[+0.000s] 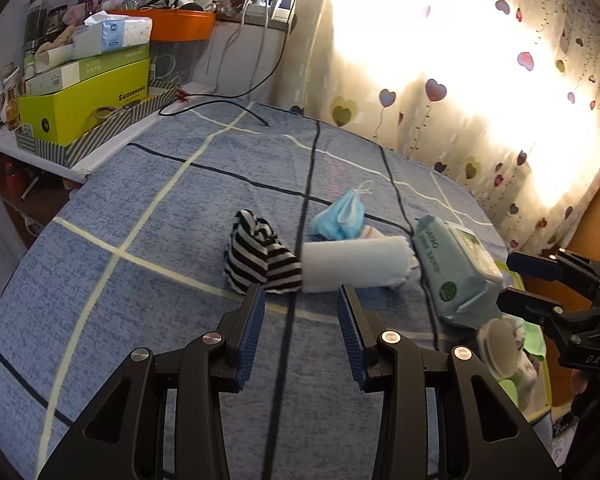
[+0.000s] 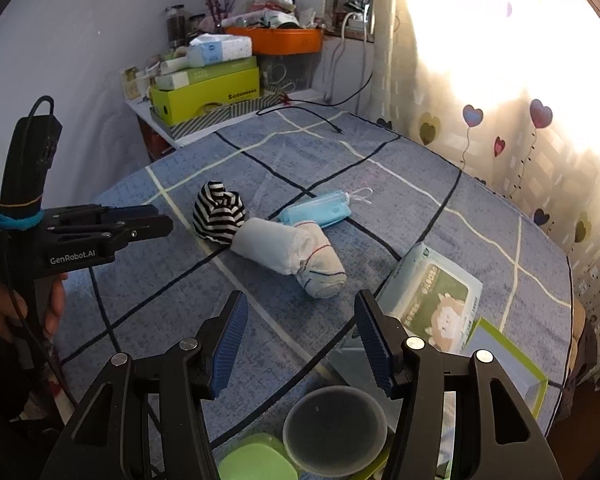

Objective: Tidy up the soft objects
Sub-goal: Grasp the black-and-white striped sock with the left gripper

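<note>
Left wrist | left tongs [image 1: 302, 294] spread | right tongs [image 2: 300, 308] spread | striped cloth [image 1: 260, 258] touching rolled towel [image 1: 358, 264]

— Soft things on the bed? One striped cloth bundle [image 2: 219, 218], one rolled white towel [image 2: 288, 256], one blue face mask [image 2: 318, 210].

— And packaged goods? One wet-wipes pack [image 2: 436, 300], one round lidded container [image 2: 334, 430].

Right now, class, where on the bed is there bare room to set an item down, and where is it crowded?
Free: the blue sheet left of the striped cloth, and the far stretch toward the black cable. Crowded: striped cloth, white roll, face mask and wipes pack cluster mid-bed.
</note>
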